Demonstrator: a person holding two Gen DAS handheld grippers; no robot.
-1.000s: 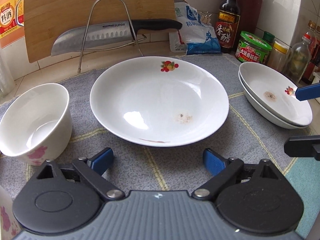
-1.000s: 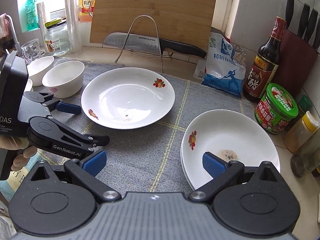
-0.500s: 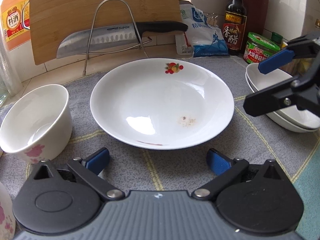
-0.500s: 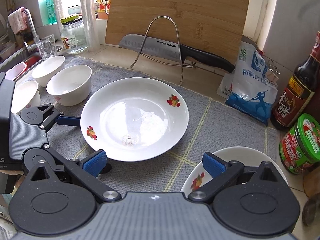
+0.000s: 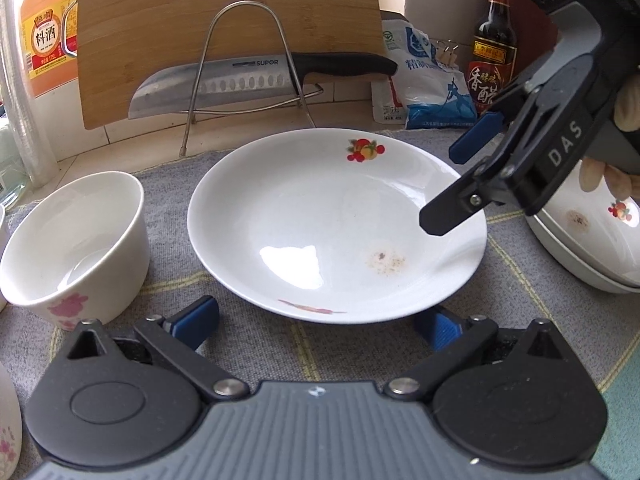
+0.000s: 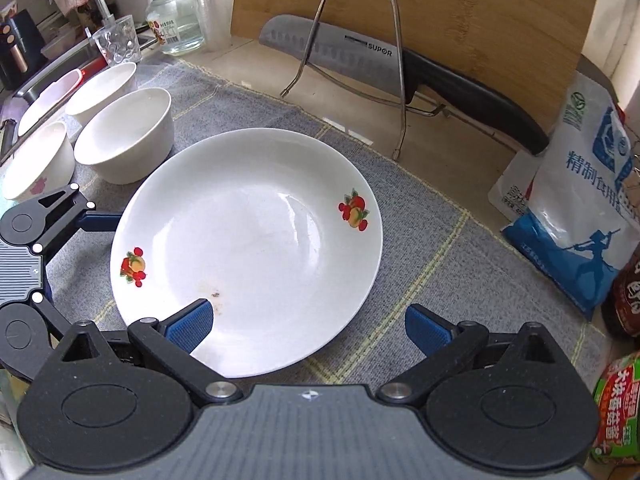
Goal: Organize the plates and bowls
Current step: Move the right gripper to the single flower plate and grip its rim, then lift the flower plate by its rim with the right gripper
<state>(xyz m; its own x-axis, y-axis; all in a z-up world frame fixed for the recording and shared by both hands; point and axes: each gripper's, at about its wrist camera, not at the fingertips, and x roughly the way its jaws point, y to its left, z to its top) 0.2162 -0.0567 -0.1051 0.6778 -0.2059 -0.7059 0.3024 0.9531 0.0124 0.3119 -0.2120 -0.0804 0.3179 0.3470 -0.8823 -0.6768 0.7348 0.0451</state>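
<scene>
A white plate with fruit prints (image 5: pixel 336 224) (image 6: pixel 248 248) lies in the middle of the grey mat (image 5: pixel 248 352). My left gripper (image 5: pixel 316 322) (image 6: pixel 80 268) is open, its pads spread on either side of the plate's near rim. My right gripper (image 6: pixel 308 324) (image 5: pixel 460 178) is open over the plate's right rim, one pad above the plate's inside and the other outside above the mat. Neither gripper holds anything. Two stacked plates (image 5: pixel 592 256) sit at the right. A white bowl with a pink flower (image 5: pixel 76 240) (image 6: pixel 128 136) stands left of the plate, with two more bowls (image 6: pixel 36 160) (image 6: pixel 102 84) beyond it.
Behind the plate a knife (image 5: pixel 260 80) rests on a wire rack (image 5: pixel 244 60) against a wooden board (image 5: pixel 224 12). A salt bag (image 6: pixel 580 216), a vinegar bottle (image 5: pixel 494 52) and a green jar (image 6: pixel 616 412) crowd the right. A hand (image 5: pixel 624 108) holds the right gripper.
The right gripper has swung from over the stacked plates leftward to the middle plate's right rim. The left gripper has stayed almost still at the plate's near rim, its jaws slightly wider.
</scene>
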